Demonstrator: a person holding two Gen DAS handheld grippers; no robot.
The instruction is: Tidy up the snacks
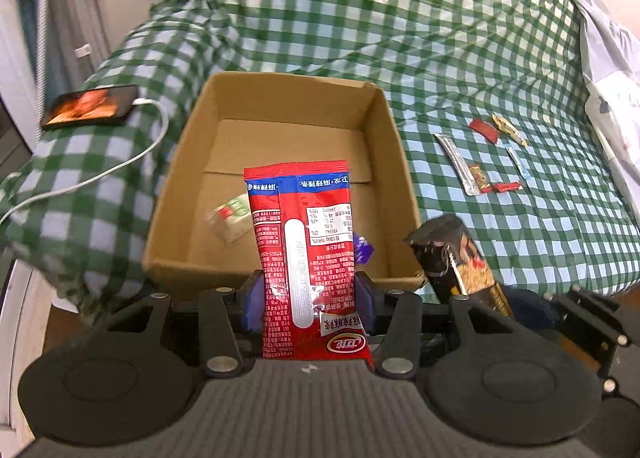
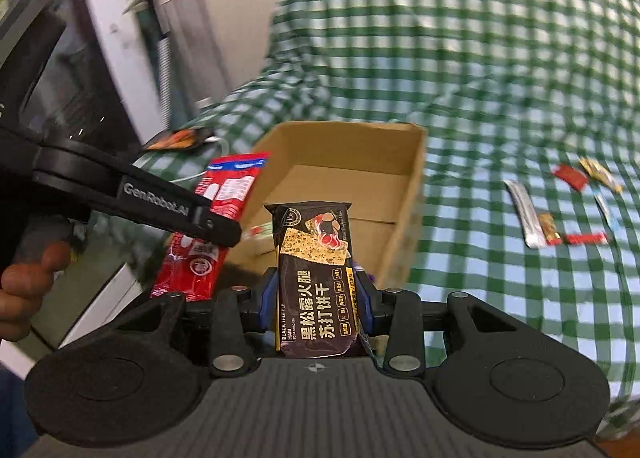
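Observation:
My left gripper (image 1: 310,300) is shut on a red snack packet (image 1: 308,242) and holds it upright at the near edge of an open cardboard box (image 1: 384,117). My right gripper (image 2: 316,304) is shut on a dark cracker packet (image 2: 314,278), also near the box (image 2: 416,185). The red packet (image 2: 208,225) and the left gripper's arm (image 2: 160,197) show in the right wrist view, to the left; the cracker packet (image 1: 460,258) shows in the left wrist view, to the right. A green-and-white packet (image 1: 232,215) and a purple wrapper (image 1: 364,250) lie inside the box.
The box sits on a sofa under a green checked cover (image 1: 360,17). Several small snack packets (image 1: 484,157) lie on the seat to the right of the box, also in the right wrist view (image 2: 560,209). A lit phone (image 1: 92,105) on a white cable (image 1: 132,157) rests on the left armrest.

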